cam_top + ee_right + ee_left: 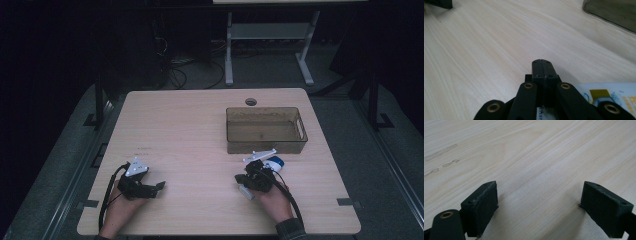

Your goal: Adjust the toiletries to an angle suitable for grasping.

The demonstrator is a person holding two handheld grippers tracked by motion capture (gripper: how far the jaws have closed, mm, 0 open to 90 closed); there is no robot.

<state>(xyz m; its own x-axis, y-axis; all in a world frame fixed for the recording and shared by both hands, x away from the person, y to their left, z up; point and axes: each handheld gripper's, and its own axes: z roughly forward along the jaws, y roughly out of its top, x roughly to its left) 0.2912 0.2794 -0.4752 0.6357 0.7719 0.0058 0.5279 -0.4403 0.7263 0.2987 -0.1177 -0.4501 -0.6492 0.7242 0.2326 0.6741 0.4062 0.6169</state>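
Observation:
My left gripper (158, 187) rests low over the bare wooden table (190, 130) at the near left. Its jaws stand wide open with nothing between them, as the left gripper view (540, 191) also has it. My right gripper (239, 179) is at the near right, pointing left across the table. Its jaws are pressed together and hold nothing in the right gripper view (541, 63). A white packet with blue and yellow print (609, 96) lies on the table just under and beside that gripper. In the high view a white and blue object (275, 162) shows next to it.
A translucent brown bin (265, 145) stands on the table just beyond the right gripper, and its corner (614, 12) shows at the top right of the right gripper view. A round cable hole (251, 101) sits near the far edge. A desk frame (270, 45) stands behind the table.

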